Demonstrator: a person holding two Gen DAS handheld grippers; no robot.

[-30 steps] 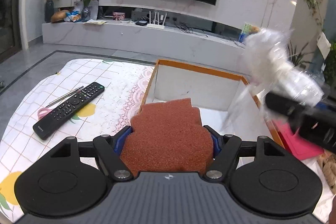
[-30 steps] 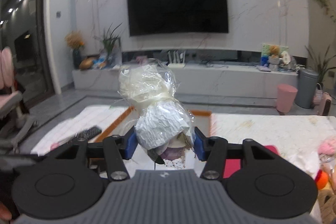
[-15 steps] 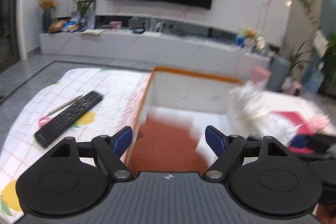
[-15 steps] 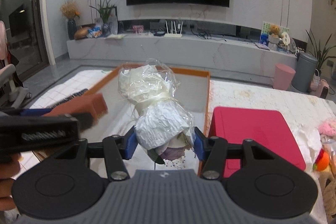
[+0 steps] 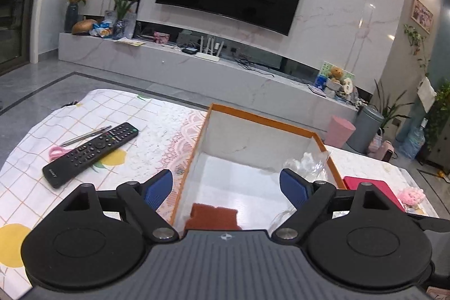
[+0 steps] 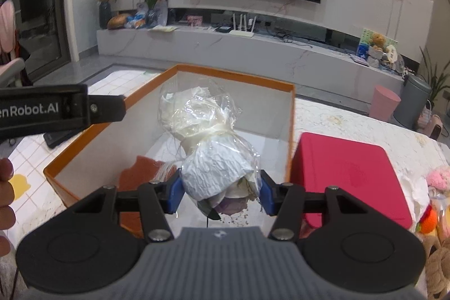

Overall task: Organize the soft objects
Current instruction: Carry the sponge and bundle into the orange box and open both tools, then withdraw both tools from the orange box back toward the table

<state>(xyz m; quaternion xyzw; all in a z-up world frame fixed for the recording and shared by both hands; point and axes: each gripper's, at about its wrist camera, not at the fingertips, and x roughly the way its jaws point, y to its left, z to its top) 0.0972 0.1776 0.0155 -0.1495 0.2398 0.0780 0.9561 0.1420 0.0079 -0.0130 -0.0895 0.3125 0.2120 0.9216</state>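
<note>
Left wrist view: the left gripper [image 5: 226,184] has just spread wide, nothing between its pads. Below it the sponge [image 5: 213,218] lies on the floor of the box [image 5: 261,120], at its near edge.

Right wrist view: the right gripper [image 6: 219,191] clamps the wrapped bundle [image 6: 209,142] above the box [image 6: 233,75]. The sponge [image 6: 140,173] rests in the near left corner; a red lid [image 6: 348,176] lies just right of the box.

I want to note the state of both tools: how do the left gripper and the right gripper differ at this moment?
The left gripper is open with nothing between its pads, its jaws having just been opening; the right gripper is shut on the wrapped bouquet. The left one's brown sponge already lies in the orange box; the right one's bouquet is held above it. Both point into that box.
</note>
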